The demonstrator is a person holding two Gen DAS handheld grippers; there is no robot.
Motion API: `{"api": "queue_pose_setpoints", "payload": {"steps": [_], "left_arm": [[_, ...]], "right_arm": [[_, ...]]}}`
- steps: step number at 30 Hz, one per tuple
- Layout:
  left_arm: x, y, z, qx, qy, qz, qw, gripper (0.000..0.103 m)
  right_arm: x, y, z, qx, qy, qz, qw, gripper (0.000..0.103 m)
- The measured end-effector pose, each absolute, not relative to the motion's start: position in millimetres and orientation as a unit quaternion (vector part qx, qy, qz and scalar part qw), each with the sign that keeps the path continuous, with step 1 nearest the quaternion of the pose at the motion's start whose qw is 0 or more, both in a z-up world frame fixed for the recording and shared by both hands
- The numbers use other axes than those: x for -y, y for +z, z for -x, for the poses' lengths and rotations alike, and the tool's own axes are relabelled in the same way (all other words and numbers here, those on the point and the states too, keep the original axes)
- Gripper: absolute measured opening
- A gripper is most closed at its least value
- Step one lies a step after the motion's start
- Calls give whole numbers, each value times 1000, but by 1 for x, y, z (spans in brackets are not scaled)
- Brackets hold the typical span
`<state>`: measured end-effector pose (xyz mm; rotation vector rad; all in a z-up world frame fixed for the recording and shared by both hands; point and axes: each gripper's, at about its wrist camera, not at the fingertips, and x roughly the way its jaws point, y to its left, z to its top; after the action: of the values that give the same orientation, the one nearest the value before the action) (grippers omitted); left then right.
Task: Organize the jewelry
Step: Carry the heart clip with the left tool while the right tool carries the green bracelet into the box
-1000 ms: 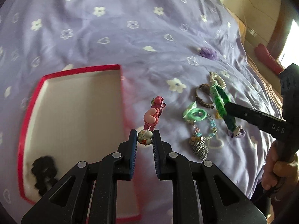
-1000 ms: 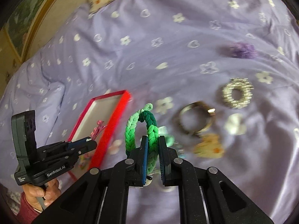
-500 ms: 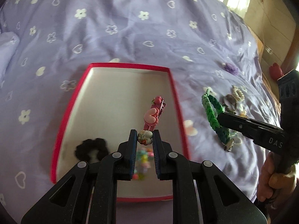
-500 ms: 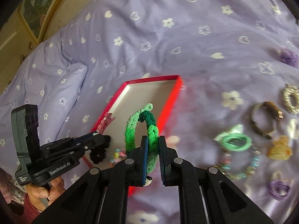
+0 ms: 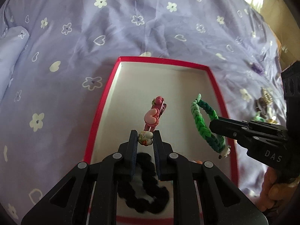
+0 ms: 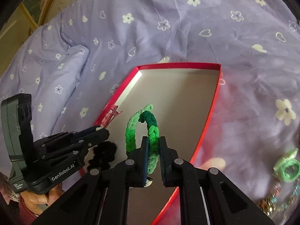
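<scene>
Both grippers are now hanging over the red-rimmed shallow box, having swung in from the bedspread. Left gripper is clenching a pink heart hair clip; right gripper is clamping a green braided bracelet. Neither is released yet; a black scrunchie is already lying inside. Only the right view is showing the mint ring and beaded strand waiting outside.

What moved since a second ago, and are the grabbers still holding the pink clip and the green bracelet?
Both grippers carried their pieces from over the purple bedsheet to above the red box. The left gripper still grips the pink hair clip; the right gripper still grips the green braided bracelet. Nothing was let go. The black scrunchie stays in the box.
</scene>
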<state>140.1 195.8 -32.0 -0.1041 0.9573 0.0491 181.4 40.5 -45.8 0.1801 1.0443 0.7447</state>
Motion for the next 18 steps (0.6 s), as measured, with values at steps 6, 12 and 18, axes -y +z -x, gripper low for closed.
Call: {"api": "queue_pose_setpoints", "payload": {"steps": [6, 12, 18], "left_arm": [[-199, -48, -156, -479, 35, 29, 877, 15], [-199, -56, -163, -487, 37, 19, 873, 15], [-195, -64, -165, -493, 39, 13, 869, 15]], "right_arm": [[-56, -58, -193, -500, 341, -61, 794, 10], [-66, -63, -196, -501, 335, -33, 797, 10], [-71, -63, -198, -500, 334, -17, 799, 12]]}}
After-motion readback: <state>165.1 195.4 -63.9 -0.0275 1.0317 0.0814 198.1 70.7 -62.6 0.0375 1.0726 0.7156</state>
